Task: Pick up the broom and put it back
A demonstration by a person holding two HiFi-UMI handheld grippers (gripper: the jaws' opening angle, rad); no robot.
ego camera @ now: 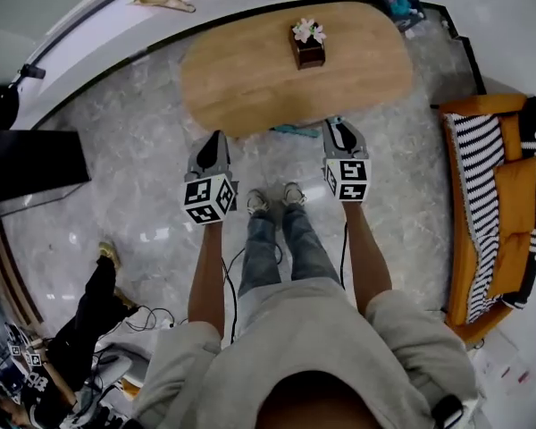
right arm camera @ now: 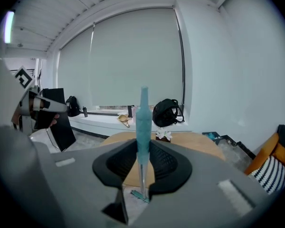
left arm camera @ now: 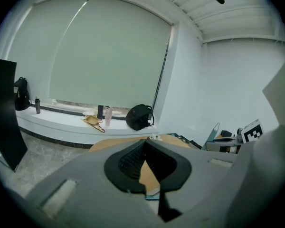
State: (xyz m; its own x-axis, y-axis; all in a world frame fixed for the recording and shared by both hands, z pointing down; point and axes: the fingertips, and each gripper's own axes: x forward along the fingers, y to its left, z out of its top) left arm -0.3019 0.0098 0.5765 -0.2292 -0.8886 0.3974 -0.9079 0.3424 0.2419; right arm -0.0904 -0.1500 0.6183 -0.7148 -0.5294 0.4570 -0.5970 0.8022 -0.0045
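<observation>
Grey marble floor [ego camera: 134, 150] underfoot, seen past two outstretched forearms.

Nearest, at the right gripper [right arm camera: 142, 146]: jaws clamped on the teal handle of the broom [right arm camera: 143, 113], pads pressing the sleeve from both sides. Handle upright, bare metal shaft running down to the teal head low by the floor, just beside the near edge of the table; contact with the floor not clear. At the left gripper [left arm camera: 145, 142]: jaws closed tip to tip, nothing between them, held beside the other and apart from the broom.

Judged as the carrying step: broom already in hand, its resting place not identifiable from here. To do it well:
- Hold the clamp firm against sliding.
- Carry the broom near vertical.
- Lift the head clear of the floor and steer it round the table, not under it.
- Add the empty left gripper higher on the handle at any sign of swinging.
- Set the head down first, lean the handle, then release.

Farther off: oval wooden table [ego camera: 250, 88] with a small potted flower [ego camera: 309, 43]. To the right, orange sofa [ego camera: 515, 190] with a striped throw. Beyond, window ledge [right arm camera: 97, 121] with a black backpack [right arm camera: 167, 113] under a drawn blind.

No brand or legible wording anywhere; only black-and-white square patterns on the marker cubes [ego camera: 208, 199].
</observation>
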